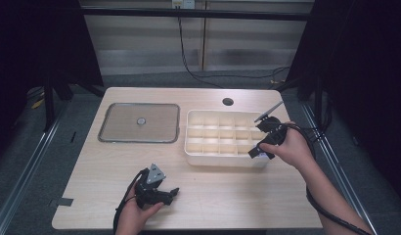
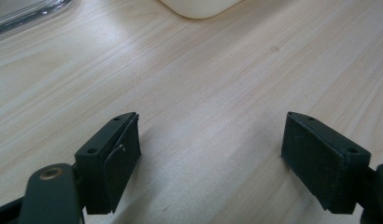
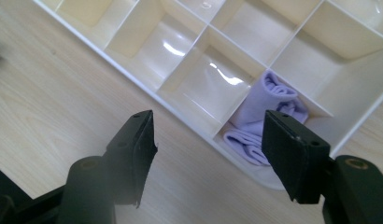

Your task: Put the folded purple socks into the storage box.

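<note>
High view: white divided box (image 1: 223, 139) sits on the wooden table (image 1: 213, 196), right of centre, w/ a clear flat lid (image 1: 139, 122) lying left of it, just apart. Right gripper (image 1: 264, 139) hangs over the box's near right corner, held in the person's right hand (image 1: 291, 147). Left gripper (image 1: 162, 195) rests low near the table's front edge, well apart from the box, in the left hand (image 1: 135, 213).

Right gripper view: jaws stand wide apart, nothing between the pads; beyond them a folded lilac cloth (image 3: 266, 116) is tucked in the corner compartment of the box (image 3: 194, 126), not touched by either jaw. Neighbouring compartments look bare.

Left gripper view: jaws also spread wide, only bare tabletop (image 2: 203, 93) between them; box corner (image 2: 199, 7) & lid edge (image 2: 26, 16) at top of frame
</note>
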The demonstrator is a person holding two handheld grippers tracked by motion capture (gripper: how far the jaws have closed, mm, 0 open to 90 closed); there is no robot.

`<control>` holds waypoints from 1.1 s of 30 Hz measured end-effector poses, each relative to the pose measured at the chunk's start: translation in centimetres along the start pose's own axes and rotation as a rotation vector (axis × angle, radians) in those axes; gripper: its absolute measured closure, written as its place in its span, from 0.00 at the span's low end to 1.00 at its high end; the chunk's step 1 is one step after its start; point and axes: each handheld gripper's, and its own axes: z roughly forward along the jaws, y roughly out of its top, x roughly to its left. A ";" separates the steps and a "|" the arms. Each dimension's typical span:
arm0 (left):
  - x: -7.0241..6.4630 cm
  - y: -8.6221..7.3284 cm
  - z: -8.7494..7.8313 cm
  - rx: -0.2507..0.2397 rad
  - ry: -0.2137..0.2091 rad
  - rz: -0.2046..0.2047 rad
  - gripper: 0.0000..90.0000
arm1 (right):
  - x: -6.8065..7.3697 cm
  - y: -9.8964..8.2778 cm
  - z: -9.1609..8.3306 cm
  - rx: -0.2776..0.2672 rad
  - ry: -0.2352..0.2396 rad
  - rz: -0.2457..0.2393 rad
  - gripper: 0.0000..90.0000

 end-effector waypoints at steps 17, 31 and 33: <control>0.0 0.0 0.0 -0.001 0.000 0.000 0.21 | 3.5 -1.7 0.0 -0.032 0.048 -0.088 0.34; 0.0 0.0 0.0 0.000 0.000 0.000 0.21 | 5.6 -4.6 1.4 -0.082 0.097 -0.143 0.34; 0.0 0.0 0.0 0.001 0.000 0.000 0.21 | 5.7 -5.1 1.8 -0.094 0.107 -0.139 0.34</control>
